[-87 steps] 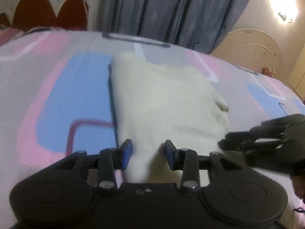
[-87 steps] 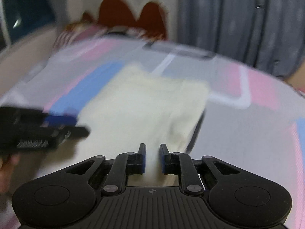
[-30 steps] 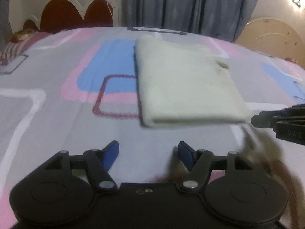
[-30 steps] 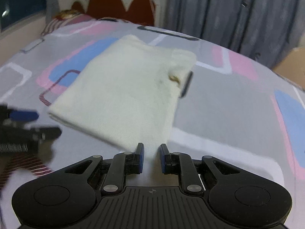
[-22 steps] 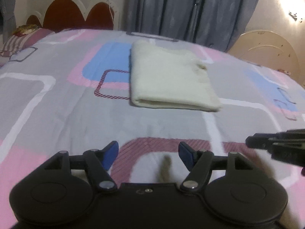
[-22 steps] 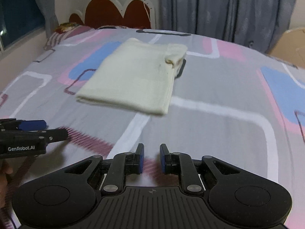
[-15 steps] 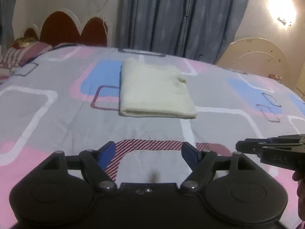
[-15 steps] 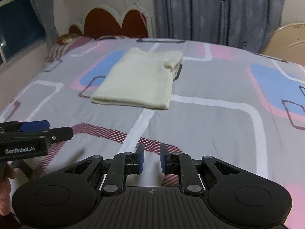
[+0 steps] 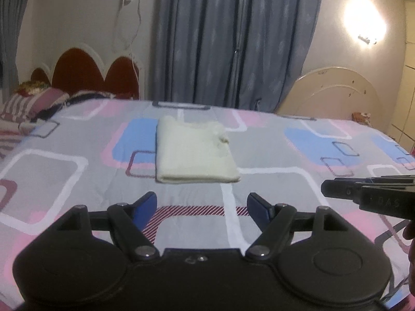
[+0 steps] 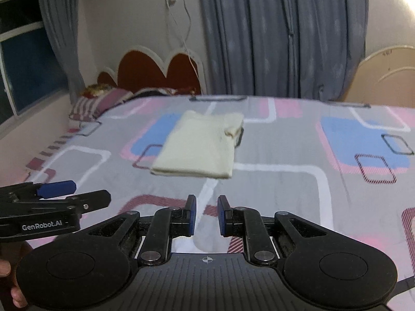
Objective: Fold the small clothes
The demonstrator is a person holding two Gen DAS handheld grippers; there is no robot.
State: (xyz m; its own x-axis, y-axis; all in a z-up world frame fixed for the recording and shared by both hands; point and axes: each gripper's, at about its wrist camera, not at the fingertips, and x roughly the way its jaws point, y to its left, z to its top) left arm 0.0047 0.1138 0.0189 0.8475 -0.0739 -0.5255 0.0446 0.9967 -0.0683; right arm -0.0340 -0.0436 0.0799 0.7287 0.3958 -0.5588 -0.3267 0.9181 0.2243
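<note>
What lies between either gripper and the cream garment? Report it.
Nothing visible does. The folded cream garment lies flat on the bedspread, with only bare patterned cover between it and the left gripper and right gripper, both empty.

bed (image 9: 272,155): grey, pink and blue patterned sheet
folded cream cloth (image 9: 193,153): flat on bed, ahead of both claws
pillows (image 9: 31,103): far left, at headboard

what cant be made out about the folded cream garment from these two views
- Folded cream garment: its type is unclear in both wrist views; the fold hides its inner layers.
- Its underside: hidden against the patterned bedsheet.
- The small lump at its far right corner: too blurred to identify.
</note>
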